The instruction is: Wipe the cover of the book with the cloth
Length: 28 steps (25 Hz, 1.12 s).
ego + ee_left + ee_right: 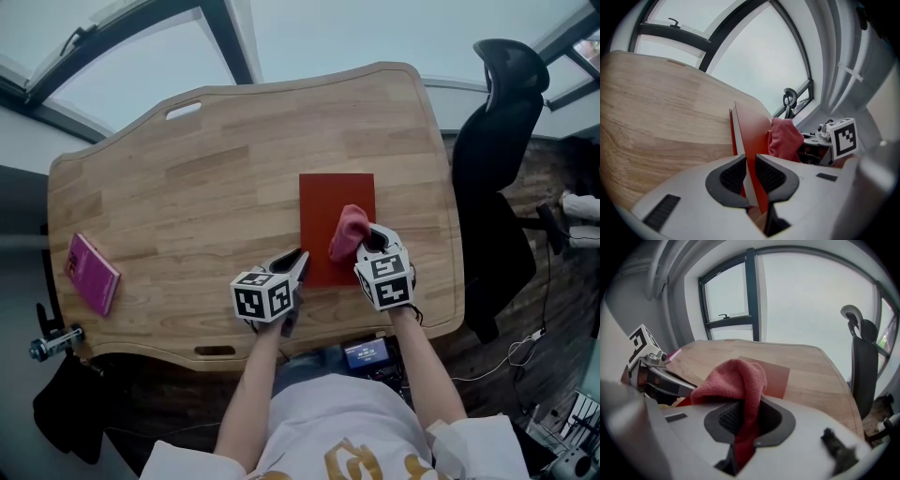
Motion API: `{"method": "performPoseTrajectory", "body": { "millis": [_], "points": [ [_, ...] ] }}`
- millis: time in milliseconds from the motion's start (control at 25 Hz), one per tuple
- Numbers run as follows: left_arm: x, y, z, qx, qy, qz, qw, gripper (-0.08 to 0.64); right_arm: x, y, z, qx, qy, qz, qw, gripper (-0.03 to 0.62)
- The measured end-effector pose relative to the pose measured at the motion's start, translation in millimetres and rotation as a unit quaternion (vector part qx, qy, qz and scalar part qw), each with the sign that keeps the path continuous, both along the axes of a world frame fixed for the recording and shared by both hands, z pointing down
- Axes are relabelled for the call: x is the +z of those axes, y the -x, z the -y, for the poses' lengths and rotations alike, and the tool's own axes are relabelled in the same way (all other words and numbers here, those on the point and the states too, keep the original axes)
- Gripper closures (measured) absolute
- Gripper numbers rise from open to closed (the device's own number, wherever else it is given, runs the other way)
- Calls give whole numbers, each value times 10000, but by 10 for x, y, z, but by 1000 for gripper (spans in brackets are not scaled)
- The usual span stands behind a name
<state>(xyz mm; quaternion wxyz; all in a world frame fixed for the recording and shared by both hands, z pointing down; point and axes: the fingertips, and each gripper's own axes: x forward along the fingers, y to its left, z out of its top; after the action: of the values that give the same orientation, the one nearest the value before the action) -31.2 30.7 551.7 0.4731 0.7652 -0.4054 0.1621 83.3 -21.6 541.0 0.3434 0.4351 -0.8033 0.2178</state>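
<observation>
**While one claw pins, the other wipes**

As the red book (pixel 323 211) lies flat on the desk (pixel 206 169), my left claw (pixel 298 258) is clamped on its near-left edge, jaws closed right onto it w/ no gap. It's there b/c a thin book would prob. slide under a wiping push. Pinned at that corner it can't, & most of the cover is left bare for the rag.

My right claw (pixel 373 242) is closed on the pink-red cloth (pixel 349 232). A tail is nipped between the jaws & the bulk is bunched up ahead of the tips, so soft fabric meets the cover first, not hard plastic. The cloth sits over the book's near-right part, near the left claw's grip. I can't tell if it's pressing down or just above.

The book's far half shows uncovered, so I judge the wiping is early or mid-way. The next stroke prob. wants to run toward the book's far edge, away from the pinned corner. Well to the book's left, near the desk rim, lies a pink book (pixel 91 273), not involved.
</observation>
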Motion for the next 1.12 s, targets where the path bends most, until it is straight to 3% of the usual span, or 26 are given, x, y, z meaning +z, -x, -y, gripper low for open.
{"method": "performPoseTrajectory", "body": {
  "millis": [1120],
  "points": [
    [-8, -6, -1, 66, -112, 18, 9999, 492, -1, 71, -385, -122, 165, 7, 9998, 534]
  ]
}}
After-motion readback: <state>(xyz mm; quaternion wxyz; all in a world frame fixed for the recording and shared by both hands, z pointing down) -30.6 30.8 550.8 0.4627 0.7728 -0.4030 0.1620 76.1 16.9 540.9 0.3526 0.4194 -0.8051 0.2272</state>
